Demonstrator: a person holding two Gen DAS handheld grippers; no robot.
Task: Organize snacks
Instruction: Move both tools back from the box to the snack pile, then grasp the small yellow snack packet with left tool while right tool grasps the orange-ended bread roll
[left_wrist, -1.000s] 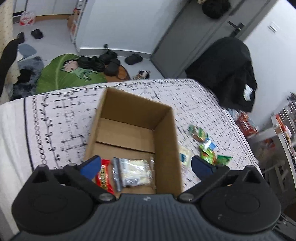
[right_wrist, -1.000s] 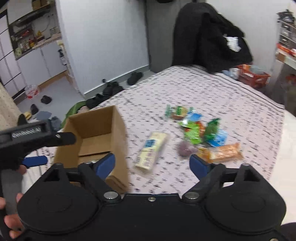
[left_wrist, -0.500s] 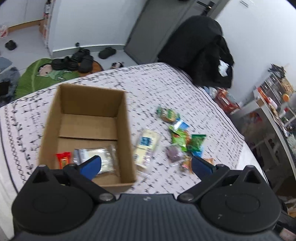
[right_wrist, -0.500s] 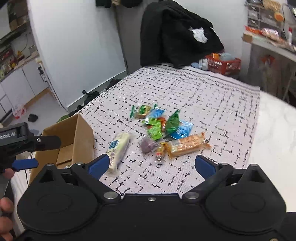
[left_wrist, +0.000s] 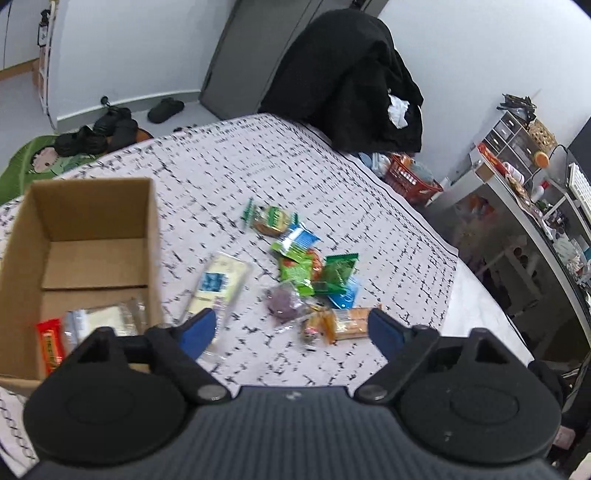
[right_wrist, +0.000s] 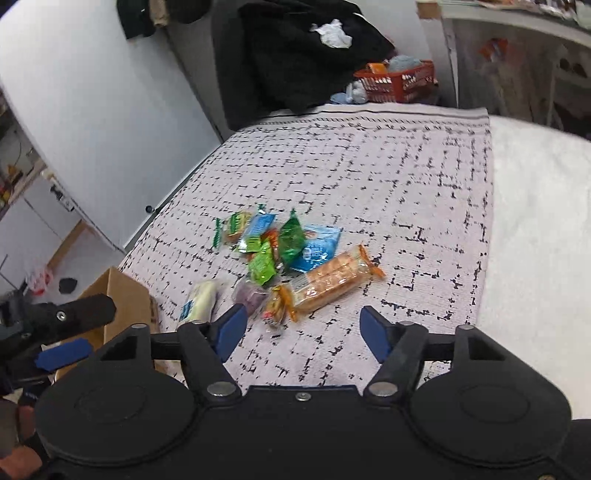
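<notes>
Both tongs stand spread and carry nothing: the left gripper (left_wrist: 290, 332) hangs above the bed (left_wrist: 229, 162) between the cardboard box (left_wrist: 151, 236) and the snack pile (left_wrist: 310, 266), and the right gripper (right_wrist: 301, 328) hangs over the near side of that pile. The box sits toward the bed's left edge and contains a red bar (left_wrist: 50, 345) beside a clear packet (left_wrist: 103, 321). A pale cheese-coloured pack (left_wrist: 221, 280) lies just beside the box's right wall, and the orange cracker pack (right_wrist: 334, 278) lies at the near end of the loose wrappers, mid-bed.
</notes>
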